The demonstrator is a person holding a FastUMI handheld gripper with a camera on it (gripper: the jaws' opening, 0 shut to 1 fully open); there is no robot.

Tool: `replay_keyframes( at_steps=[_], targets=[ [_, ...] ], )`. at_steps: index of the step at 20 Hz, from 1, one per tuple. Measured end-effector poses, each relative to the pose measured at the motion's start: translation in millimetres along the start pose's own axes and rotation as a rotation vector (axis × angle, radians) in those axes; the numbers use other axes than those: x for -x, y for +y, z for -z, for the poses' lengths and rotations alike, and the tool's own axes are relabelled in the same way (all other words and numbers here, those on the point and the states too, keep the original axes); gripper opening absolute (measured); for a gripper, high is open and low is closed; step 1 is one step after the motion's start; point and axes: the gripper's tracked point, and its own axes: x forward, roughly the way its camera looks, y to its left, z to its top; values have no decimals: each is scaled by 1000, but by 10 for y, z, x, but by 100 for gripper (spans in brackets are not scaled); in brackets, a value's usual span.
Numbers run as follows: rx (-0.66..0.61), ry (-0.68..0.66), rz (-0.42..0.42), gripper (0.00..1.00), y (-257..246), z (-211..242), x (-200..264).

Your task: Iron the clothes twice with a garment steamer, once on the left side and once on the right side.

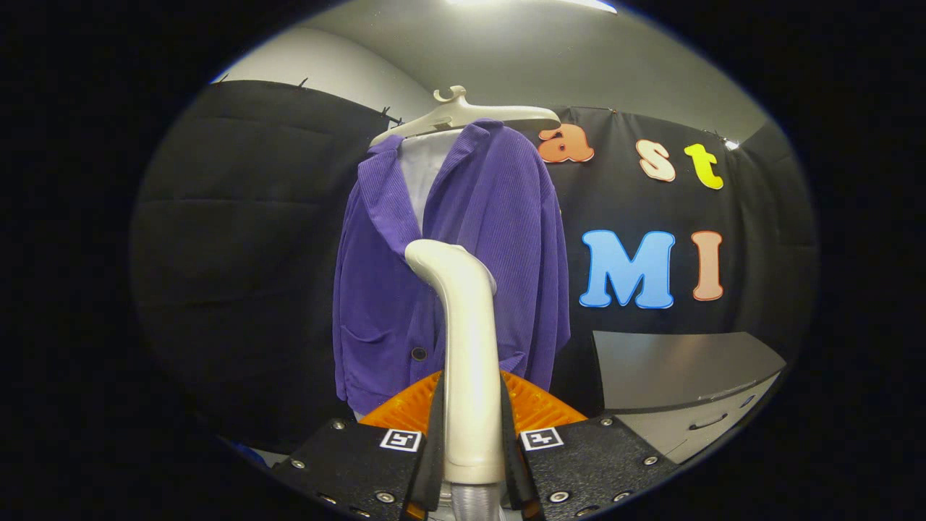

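we see the gripper (472,427) with both fingers clamped on the handle of the garment steamer (466,347), which stands upright between them. its head sits in front of the purple jacket (499,239), near the lower middle, and the jacket hangs on a pale hanger (463,116) with a grey cabinet (680,369) beside it.

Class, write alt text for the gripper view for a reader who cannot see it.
The claw is shut on a white steamer handle, whose head points toward a purple jacket. The jacket hangs on a white hanger before a black cloth wall, with a grey cabinet beside it.
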Motion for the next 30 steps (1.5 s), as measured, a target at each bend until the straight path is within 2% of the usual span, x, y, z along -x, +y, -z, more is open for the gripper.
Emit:
replay_keyframes(
  at_steps=[16, 26, 30],
  targets=[
    [-25, 175, 42, 36, 16, 1154, 296],
    [-32, 355, 57, 36, 92, 2204, 388],
    [-31, 408, 45, 36, 137, 2461, 490]
  ],
)
